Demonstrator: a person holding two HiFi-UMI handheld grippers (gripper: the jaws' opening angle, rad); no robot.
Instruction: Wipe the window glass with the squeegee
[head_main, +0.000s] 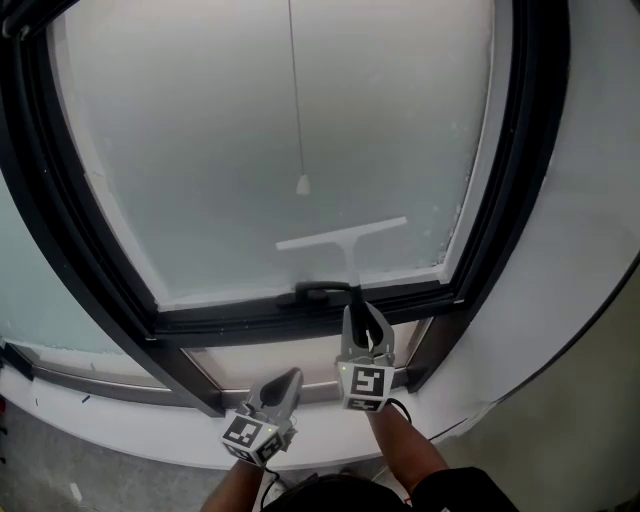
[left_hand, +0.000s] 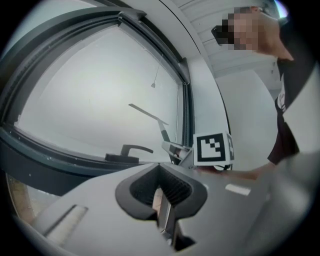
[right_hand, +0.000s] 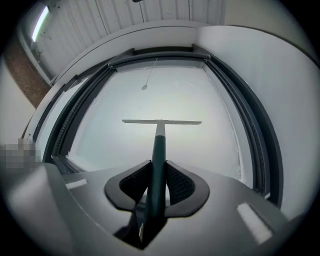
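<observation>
The window glass (head_main: 250, 150) fills nearly everything ahead of my right tool (right_hand: 157, 182), a pale, frosted-looking pane set in a dark window frame (head_main: 100, 270) that runs round it on all sides. The squeegee (right_hand: 159, 125) stands straight out in front of that tool. Its thin light blade lies crosswise at the far end, against or just off the lower part of the pane, I cannot tell which, and its dark green shaft runs back between my jaws. The right tool's jaws are closed firmly on that shaft, one pad pressed to each side, low down near its butt. I judge the squeegee to be light and stiff, with a smooth, rather slippery shaft and a soft rubber edge. A hold this far back gives reach, but the blade could twist or tip, so the grip wants to be tight and the pressure even across the blade. Just beyond the tool's tips and below the blade, the black window handle (head_main: 322, 292) sits on the bottom rail, where a downstroke could catch it. Above the blade, a thin pull cord (head_main: 303, 184) hangs with a small knob at its end. My left tool (left_hand: 162, 192) hangs low beside the right one, jaws together and holding nothing.
</observation>
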